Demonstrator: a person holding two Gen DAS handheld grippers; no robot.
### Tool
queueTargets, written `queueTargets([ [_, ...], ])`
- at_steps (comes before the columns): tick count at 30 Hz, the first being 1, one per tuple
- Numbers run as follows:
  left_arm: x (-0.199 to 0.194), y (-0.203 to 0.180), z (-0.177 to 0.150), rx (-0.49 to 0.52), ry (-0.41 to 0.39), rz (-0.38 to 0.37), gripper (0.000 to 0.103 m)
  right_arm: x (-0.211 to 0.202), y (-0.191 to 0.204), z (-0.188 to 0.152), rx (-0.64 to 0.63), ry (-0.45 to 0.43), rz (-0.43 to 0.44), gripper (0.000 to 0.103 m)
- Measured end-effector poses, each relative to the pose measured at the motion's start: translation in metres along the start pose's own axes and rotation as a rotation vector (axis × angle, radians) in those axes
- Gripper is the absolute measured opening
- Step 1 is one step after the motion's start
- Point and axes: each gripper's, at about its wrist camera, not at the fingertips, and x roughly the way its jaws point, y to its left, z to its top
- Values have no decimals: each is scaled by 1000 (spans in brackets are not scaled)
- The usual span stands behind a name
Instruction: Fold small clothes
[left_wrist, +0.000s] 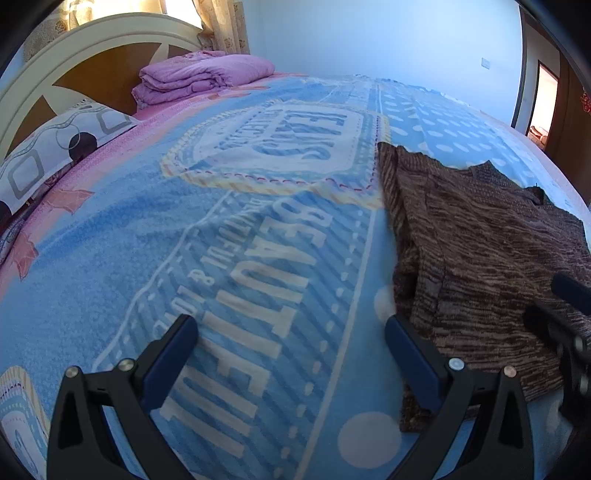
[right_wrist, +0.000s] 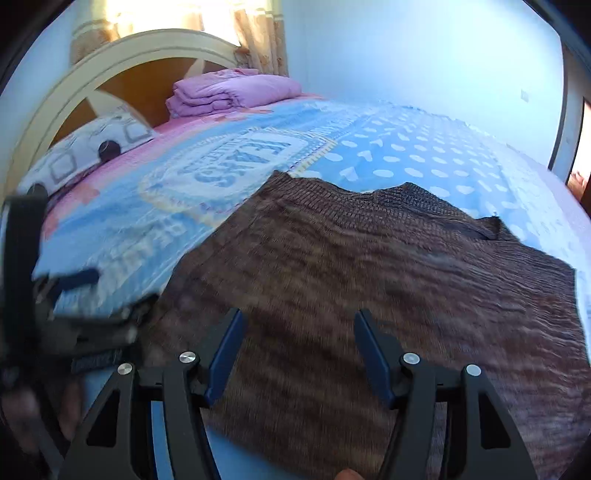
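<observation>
A brown striped knit garment lies spread flat on the blue printed blanket. In the right wrist view the garment fills the middle. My left gripper is open and empty, hovering over the blanket just left of the garment's near left edge. My right gripper is open and empty, above the garment's near part. The right gripper shows at the right edge of the left wrist view. The left gripper shows blurred at the left of the right wrist view.
A folded purple quilt and a patterned pillow lie by the cream and wood headboard. Light blue wall behind the bed; a doorway at far right. The blanket's dotted part lies beyond the garment.
</observation>
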Motion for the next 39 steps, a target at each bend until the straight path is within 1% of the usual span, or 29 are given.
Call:
queueTargets([
  [4, 0, -2, 1, 16, 5, 13, 103, -14, 13, -14, -85, -18, -38, 63],
  [7, 0, -4, 3, 41, 15, 19, 103, -20, 21, -21, -120, -31, -42, 63],
  [11, 1, -4, 9, 83, 30, 6, 103, -23, 35, -26, -177, -43, -53, 62],
  [14, 1, -3, 14, 123, 32, 19, 103, -21, 43, -26, -211, -39, -58, 62],
  [17, 0, 3, 25, 138, 17, 17, 103, -17, 52, -28, -237, -30, -62, 62],
  [21, 5, 15, 46, 128, -13, -4, 103, -16, 68, -30, -288, -36, -65, 62],
  [25, 14, 20, 63, 104, -20, -55, 103, -9, 83, -32, -345, -26, -83, 62],
  [27, 17, 16, 69, 112, -23, -98, 103, -5, 88, -32, -367, -22, -91, 62],
  [31, 21, -2, 80, 134, -22, -226, 103, -1, 91, -28, -369, -21, -99, 62],
  [35, 31, -22, 93, 156, -6, -291, 103, 5, 91, -23, -358, -14, -95, 62],
  [36, 36, -27, 96, 163, 2, -293, 103, 6, 90, -23, -356, -13, -96, 62],
  [39, 46, -38, 103, 196, 23, -314, 95, 9, 90, -21, -350, -13, -95, 62],
])
